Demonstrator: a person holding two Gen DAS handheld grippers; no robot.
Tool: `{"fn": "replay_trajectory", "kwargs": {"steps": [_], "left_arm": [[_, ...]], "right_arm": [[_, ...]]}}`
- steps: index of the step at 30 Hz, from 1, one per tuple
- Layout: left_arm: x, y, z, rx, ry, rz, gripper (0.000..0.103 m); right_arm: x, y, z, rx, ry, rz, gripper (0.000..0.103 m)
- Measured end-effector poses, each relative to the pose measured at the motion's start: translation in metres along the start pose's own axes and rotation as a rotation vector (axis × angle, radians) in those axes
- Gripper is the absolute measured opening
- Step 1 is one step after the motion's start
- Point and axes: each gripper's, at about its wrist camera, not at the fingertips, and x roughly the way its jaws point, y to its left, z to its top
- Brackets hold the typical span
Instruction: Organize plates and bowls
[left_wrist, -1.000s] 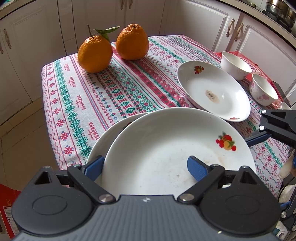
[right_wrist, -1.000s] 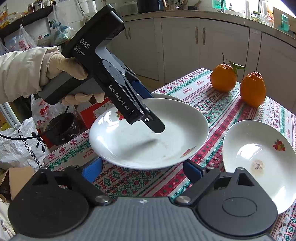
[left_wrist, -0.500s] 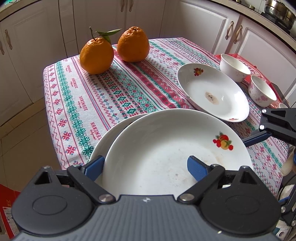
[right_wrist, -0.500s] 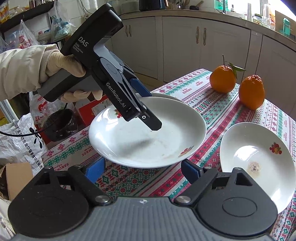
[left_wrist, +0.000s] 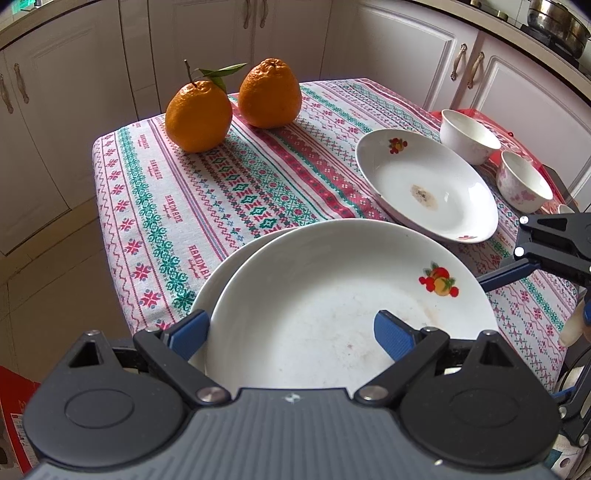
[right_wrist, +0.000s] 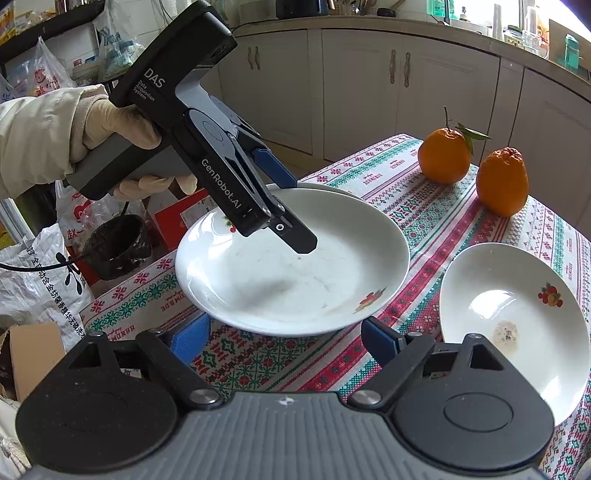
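Note:
A white plate with a fruit print (left_wrist: 332, 295) (right_wrist: 295, 280) lies on a second white plate (left_wrist: 214, 273) (right_wrist: 332, 188) at the table's corner. My left gripper (left_wrist: 290, 321) (right_wrist: 295, 212) is open and straddles the top plate's rim, one finger over the inside and one outside. My right gripper (right_wrist: 286, 326) is open too, its tips level with the opposite rim and nothing pressed between them. One of its fingers (left_wrist: 498, 275) reaches toward that rim. Another plate (left_wrist: 424, 184) (right_wrist: 509, 306), stained in the middle, lies apart, with two small bowls (left_wrist: 467, 136) (left_wrist: 524, 184) beyond it.
Two oranges (left_wrist: 197, 114) (left_wrist: 269, 96) stand at the far corner of the patterned tablecloth (left_wrist: 229, 192). A gloved hand (right_wrist: 110, 125) holds the left gripper. Bags (right_wrist: 37, 266), a black pot (right_wrist: 114, 243) and a red box (right_wrist: 177, 218) sit on the floor beside the table. Cabinets surround it.
The right gripper's jaws have narrowed a little. Both hands and the plates have stayed where they were.

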Motion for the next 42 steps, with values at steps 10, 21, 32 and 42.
{"fn": "replay_trajectory", "kwargs": {"steps": [10, 21, 32, 42], "left_arm": [[-0.004, -0.001, 0.0, 0.021, -0.004, 0.027, 0.096], [-0.003, -0.002, 0.001, 0.026, -0.016, 0.067, 0.097], [-0.004, -0.005, -0.001, 0.021, -0.045, 0.115, 0.098], [-0.036, -0.033, -0.004, -0.006, -0.197, 0.16, 0.098]], "right_arm": [[0.003, 0.0, -0.001, 0.009, 0.0, -0.004, 0.092], [-0.011, 0.001, -0.008, 0.03, -0.026, -0.008, 0.092], [-0.033, -0.01, -0.023, 0.112, -0.056, -0.07, 0.099], [-0.05, -0.031, -0.043, 0.214, -0.061, -0.298, 0.103]]}}
